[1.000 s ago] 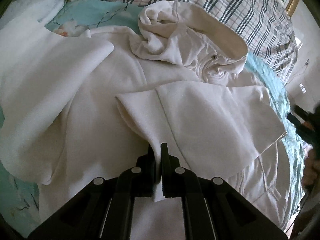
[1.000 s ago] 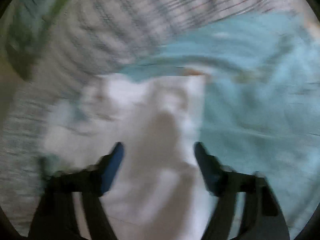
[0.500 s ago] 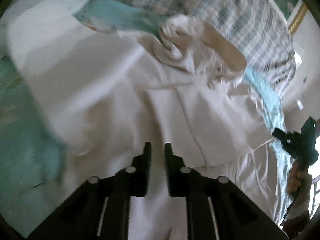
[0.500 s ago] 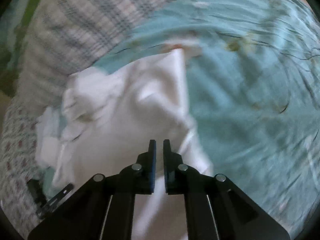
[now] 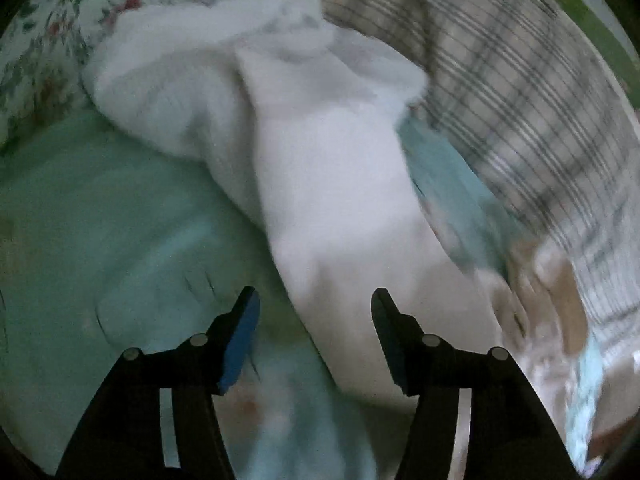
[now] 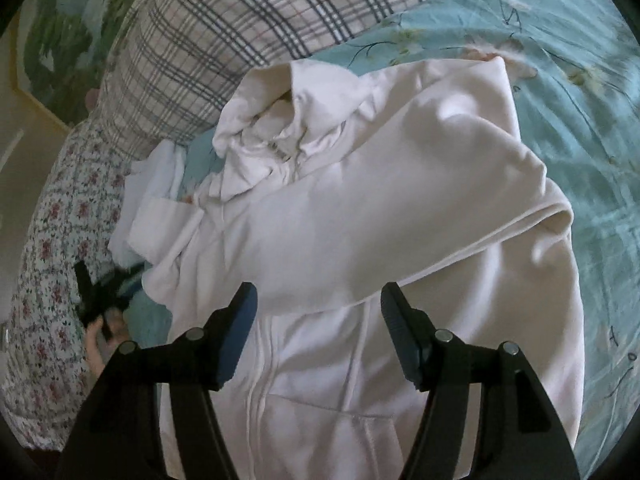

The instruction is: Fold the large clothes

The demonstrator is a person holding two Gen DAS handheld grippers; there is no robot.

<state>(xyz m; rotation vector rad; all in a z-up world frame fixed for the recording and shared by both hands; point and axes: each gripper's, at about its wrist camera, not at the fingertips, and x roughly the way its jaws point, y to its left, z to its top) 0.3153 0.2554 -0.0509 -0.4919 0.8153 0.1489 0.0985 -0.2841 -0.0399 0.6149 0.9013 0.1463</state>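
- Left wrist view: we count 1 white hoodie (image 5: 320, 168), blurred, running from top centre to bottom right over the teal sheet (image 5: 100, 220); 1 plaid pillow (image 5: 500, 80) upper right. Left gripper (image 5: 314, 300) jaws apart and just been opening, a sleeve passing between them, no pad pressing; earlier it pinched cloth.
- Right wrist view: same hoodie (image 6: 360, 200) fills centre, 1 sleeve folded across the chest, hood bunched upper left. Right gripper (image 6: 318, 296) jaws apart, just been opening, above the cloth; half a sec ago nearly shut.

Left view dim and motion-blurred; right view bright, sharp, fisheye-warped.
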